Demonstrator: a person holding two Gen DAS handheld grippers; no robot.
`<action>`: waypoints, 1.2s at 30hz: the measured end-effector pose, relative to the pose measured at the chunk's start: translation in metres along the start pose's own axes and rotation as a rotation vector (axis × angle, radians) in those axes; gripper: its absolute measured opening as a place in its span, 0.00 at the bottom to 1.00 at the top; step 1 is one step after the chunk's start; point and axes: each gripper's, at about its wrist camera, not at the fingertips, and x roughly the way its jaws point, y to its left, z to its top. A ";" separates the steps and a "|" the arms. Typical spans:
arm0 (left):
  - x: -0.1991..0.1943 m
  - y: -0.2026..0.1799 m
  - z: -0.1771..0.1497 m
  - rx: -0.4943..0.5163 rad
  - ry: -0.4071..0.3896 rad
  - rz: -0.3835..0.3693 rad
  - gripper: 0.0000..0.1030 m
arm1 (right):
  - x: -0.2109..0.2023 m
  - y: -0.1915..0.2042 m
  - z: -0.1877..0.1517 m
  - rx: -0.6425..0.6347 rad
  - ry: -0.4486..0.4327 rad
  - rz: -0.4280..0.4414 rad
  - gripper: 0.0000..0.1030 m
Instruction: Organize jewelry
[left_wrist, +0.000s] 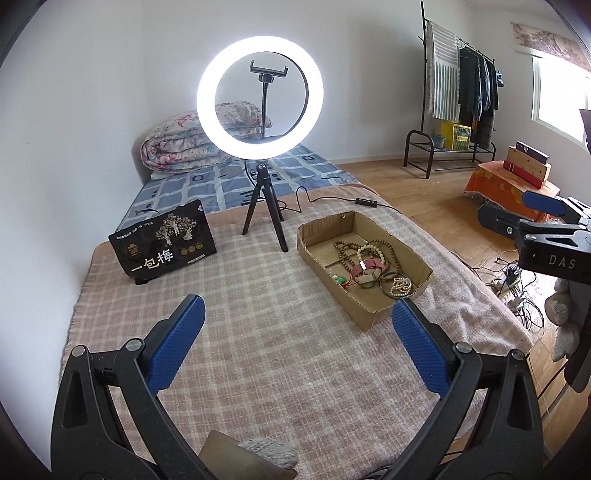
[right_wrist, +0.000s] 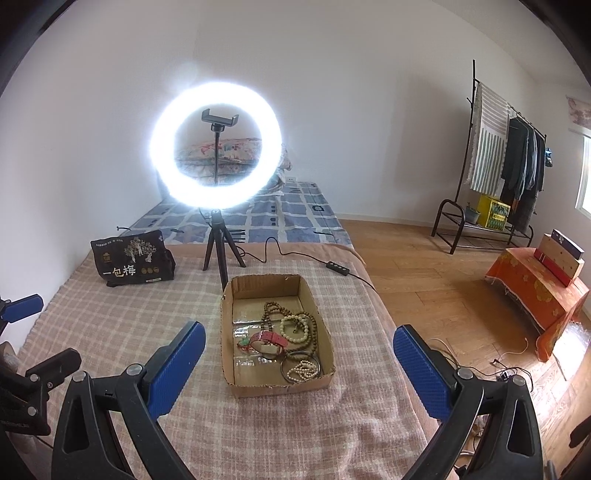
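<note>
Mixed bead necklaces, bangles, red strap all heaped in shallow brown cardboard tray on pink checked blanket. Left tongs, right tongs both spread wide, empty, standing off tray; sorting apparently finished or unstarted.

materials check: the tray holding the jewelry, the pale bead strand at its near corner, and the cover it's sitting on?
Tray: corrugated cardboard, matte brown, with ragged cut edges.
Pale bead strand: cream, smooth and slightly glossy; could be bone, wood or plastic, can't tell.
Cover: woven textile, pink-and-cream plaid with a fuzzy nap, likely a wool or acrylic blanket.
</note>
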 end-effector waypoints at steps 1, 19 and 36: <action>-0.001 0.001 0.000 -0.003 -0.001 0.002 1.00 | 0.000 0.000 0.000 0.000 0.002 -0.001 1.00; -0.006 0.004 -0.001 -0.007 -0.003 0.002 1.00 | -0.003 0.002 -0.001 -0.005 0.015 0.004 1.00; -0.008 0.003 0.000 -0.004 -0.007 0.009 1.00 | -0.002 -0.002 -0.006 0.004 0.031 0.004 1.00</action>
